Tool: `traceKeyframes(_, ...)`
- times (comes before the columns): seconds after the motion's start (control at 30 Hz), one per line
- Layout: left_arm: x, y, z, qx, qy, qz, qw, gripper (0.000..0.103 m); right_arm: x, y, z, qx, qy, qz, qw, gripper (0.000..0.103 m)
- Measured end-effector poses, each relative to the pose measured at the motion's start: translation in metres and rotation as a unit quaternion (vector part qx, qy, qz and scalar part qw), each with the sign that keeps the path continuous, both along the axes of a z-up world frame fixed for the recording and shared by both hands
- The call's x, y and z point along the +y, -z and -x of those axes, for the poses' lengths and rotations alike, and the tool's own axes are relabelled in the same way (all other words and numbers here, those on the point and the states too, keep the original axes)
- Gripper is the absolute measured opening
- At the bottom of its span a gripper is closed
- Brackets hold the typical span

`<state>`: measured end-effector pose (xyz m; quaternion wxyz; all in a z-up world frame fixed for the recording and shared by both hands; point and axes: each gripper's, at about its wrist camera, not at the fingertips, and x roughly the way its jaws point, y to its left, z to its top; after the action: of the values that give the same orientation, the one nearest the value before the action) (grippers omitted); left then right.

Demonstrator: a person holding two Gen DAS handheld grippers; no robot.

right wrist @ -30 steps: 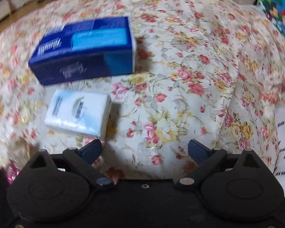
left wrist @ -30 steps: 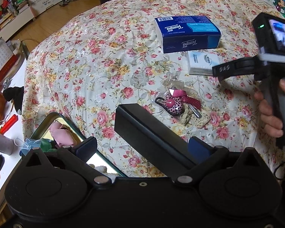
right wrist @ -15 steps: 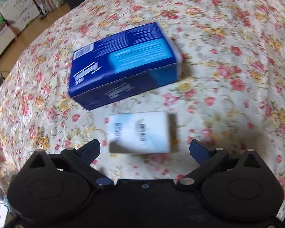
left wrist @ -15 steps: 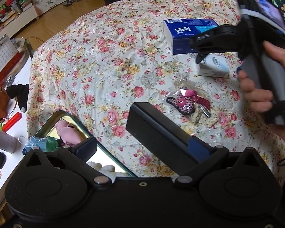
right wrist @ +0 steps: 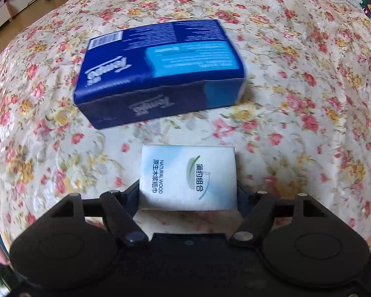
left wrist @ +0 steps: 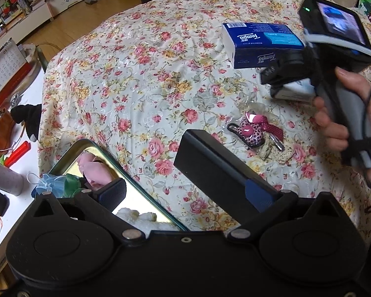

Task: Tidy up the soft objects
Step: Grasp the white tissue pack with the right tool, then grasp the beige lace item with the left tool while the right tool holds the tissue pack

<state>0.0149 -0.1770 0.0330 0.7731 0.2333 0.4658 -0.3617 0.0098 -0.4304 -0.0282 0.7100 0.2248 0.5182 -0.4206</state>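
Observation:
My right gripper [right wrist: 188, 195] is shut on a small white tissue pack [right wrist: 188, 175] that lies on the floral bedspread [right wrist: 296, 113]; its jaws press both sides of the pack. A blue Tempo tissue box [right wrist: 158, 69] lies just beyond it. In the left wrist view the right gripper [left wrist: 282, 84] and the hand holding it are at the right, over the white pack [left wrist: 296, 90], with the blue box [left wrist: 259, 42] behind. My left gripper [left wrist: 183, 183] is open and empty above the bed's near edge, beside a metal tin [left wrist: 69, 153] holding pink and white soft items.
A leopard-print keychain with a pink bow [left wrist: 254, 131] lies on the bedspread [left wrist: 141, 74] in front of the left gripper. A white side table [left wrist: 2, 153] at the left holds a red item, a calendar and clutter. Wooden floor and shelves lie beyond.
My right gripper has come down around the white tissue pack and closed on it. The left gripper has barely moved and stays open.

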Motion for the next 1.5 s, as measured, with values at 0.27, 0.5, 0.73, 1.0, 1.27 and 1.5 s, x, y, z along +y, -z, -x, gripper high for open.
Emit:
traceKeyframes(0.27, -0.014, -0.007, 0.015, -0.012, 0.016, -0.002, 0.9998, 0.099, -0.002, -0.012, 0.069, 0.014, 0.009, 0.023, 1.000, 0.072)
traceKeyframes(0.5, -0.036, -0.018, 0.022, -0.013, 0.022, -0.002, 0.9997, 0.099, 0.011, -0.025, 0.122, -0.028, 0.023, 0.027, 0.999, 0.073)
traceKeyframes(0.73, -0.069, -0.015, 0.020, -0.006, 0.012, -0.010, 0.9999, 0.099, 0.010, -0.032, 0.140, -0.057, 0.021, 0.023, 0.998, 0.073)
traceKeyframes(1.0, -0.117, 0.024, 0.026, 0.017, 0.016, -0.051, 0.9984, 0.099, 0.004, -0.037, 0.165, -0.080, 0.040, 0.008, 0.996, 0.073)
traceKeyframes(1.27, -0.142, 0.052, 0.026, 0.038, 0.004, -0.084, 0.9958, 0.099, 0.001, -0.047, 0.180, -0.103, 0.051, 0.009, 0.993, 0.073)
traceKeyframes(1.5, -0.156, 0.066, 0.020, 0.069, -0.014, -0.091, 0.9933, 0.099, 0.002, -0.052, 0.186, -0.110, 0.051, 0.015, 0.993, 0.073)
